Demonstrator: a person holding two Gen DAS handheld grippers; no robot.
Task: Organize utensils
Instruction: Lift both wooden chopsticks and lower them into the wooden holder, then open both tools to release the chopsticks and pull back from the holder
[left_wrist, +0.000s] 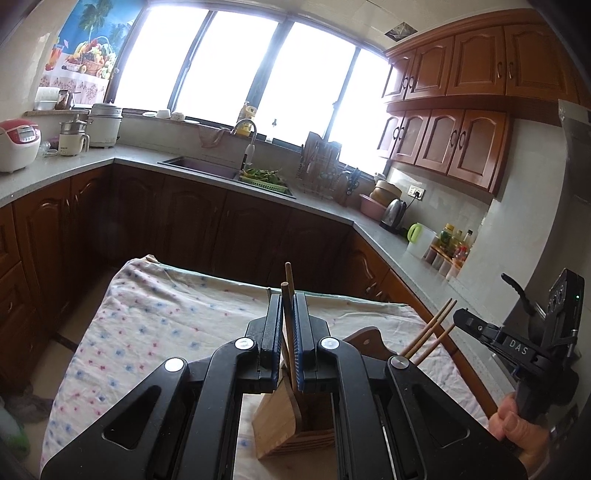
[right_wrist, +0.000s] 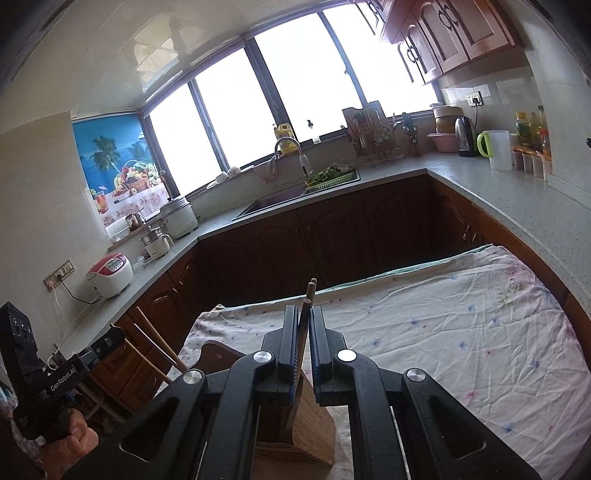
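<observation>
Left gripper (left_wrist: 287, 317) is seen nearest in the left wrist view, jaws closed on a pair of wooden chopsticks (left_wrist: 289, 280), tips pointing up and away from the camera. Directly below the jaws a wooden holder (left_wrist: 280, 421) is standing on the desk (left_wrist: 147, 314), which is covered with a flowered cloth. The lower ends of the chopsticks are seen over the holder's opening; whether they are touching inside cannot be told.

Right gripper (right_wrist: 303, 334) is shown in the right wrist view with jaws clamped on a second pair of chopsticks (right_wrist: 309, 295), also held tips-up, above the same holder (right_wrist: 303, 424). In the left wrist view the right gripper (left_wrist: 458, 321) is seen at the right edge with its chopsticks (left_wrist: 430, 332) angled up to the right, held by a hand (left_wrist: 517, 424). In the right wrist view the left gripper (right_wrist: 114, 336) is seen at the left edge, also held by a hand (right_wrist: 70, 435).

A cutting board (left_wrist: 369, 341) is partly visible behind the holder. Counter (left_wrist: 369, 221), sink (left_wrist: 199, 166), kettle (left_wrist: 393, 214) and rice cooker (left_wrist: 16, 144) are seen well apart in the background.
</observation>
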